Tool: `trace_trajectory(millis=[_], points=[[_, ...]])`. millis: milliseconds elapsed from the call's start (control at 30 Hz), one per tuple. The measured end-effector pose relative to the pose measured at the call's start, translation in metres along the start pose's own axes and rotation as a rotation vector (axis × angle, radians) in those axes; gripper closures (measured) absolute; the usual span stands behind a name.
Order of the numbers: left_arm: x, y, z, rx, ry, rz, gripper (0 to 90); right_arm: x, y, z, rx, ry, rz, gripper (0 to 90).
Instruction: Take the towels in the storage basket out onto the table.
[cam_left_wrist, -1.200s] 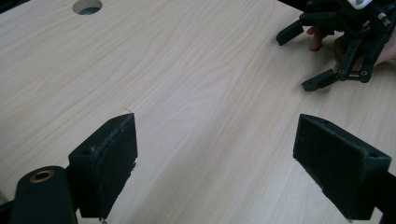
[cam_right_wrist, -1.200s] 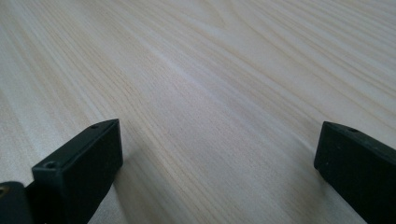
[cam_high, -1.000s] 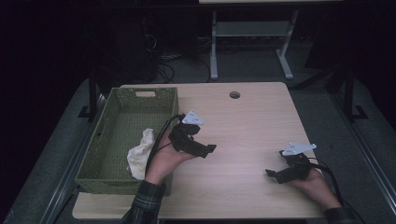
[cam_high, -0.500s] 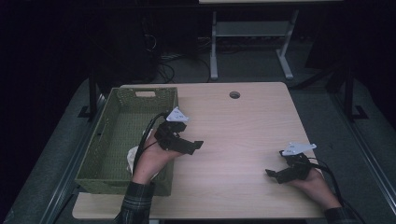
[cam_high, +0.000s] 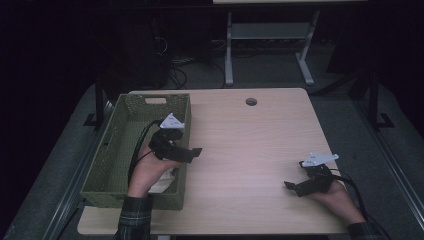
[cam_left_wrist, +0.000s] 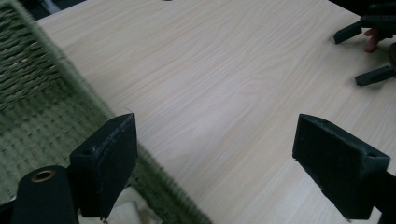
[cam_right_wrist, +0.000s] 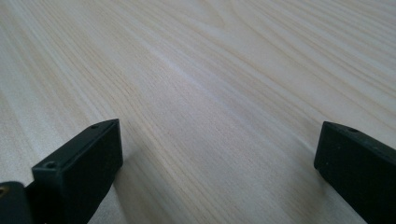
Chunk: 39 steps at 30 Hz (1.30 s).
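— Where do the two tongs stand against the basket?

— The left gripper hangs right over the basket's long wall on the table side, jaws spread wide with nothing between them. In the left gripper view one jaw sits over the woven rim and the other over bare wood. The right gripper is well away from the basket, low near the table's front edge, its jaws also apart and empty over plain tabletop.

— And the cloth?

— The white cloth lies inside the basket, at the near end against that same wall, just below and behind the left gripper's jaws. A corner of it peeks out beneath the jaw in the left gripper view. It isn't touched by either jaw.

— Any room to move?

— Plenty. The table from the basket's wall across to the right gripper is bare wood, save for a small round hole beyond the basket's far end.
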<state>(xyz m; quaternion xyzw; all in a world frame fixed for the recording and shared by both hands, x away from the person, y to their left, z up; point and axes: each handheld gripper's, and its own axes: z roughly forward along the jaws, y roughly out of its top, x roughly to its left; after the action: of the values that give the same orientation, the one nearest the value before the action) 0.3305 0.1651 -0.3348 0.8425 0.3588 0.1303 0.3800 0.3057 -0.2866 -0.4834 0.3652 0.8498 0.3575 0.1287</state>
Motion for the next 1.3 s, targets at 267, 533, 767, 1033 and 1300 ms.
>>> trace_trajectory(millis=[267, 533, 767, 1033, 1300], points=[[0.014, -0.009, -0.01, 0.0, 0.03, -0.023, 13.8, 0.0, 0.0, 0.0, 0.0, 0.0, -0.001, 0.6], [0.028, -0.021, -0.018, 0.022, 0.074, -0.05, 13.8, 0.0, 0.0, 0.0, 0.0, 0.0, -0.001, 0.6], [0.039, -0.031, -0.024, 0.027, 0.112, -0.063, 13.8, 0.0, 0.0, 0.0, 0.0, 0.0, -0.001, 0.6], [0.05, -0.047, -0.017, 0.06, 0.116, -0.064, 13.4, 0.0, 0.0, 0.0, 0.0, 0.0, -0.001, 0.6], [0.061, -0.06, -0.011, 0.097, 0.142, -0.069, 13.3, 0.0, 0.0, 0.0, 0.0, 0.0, -0.001, 0.6]])
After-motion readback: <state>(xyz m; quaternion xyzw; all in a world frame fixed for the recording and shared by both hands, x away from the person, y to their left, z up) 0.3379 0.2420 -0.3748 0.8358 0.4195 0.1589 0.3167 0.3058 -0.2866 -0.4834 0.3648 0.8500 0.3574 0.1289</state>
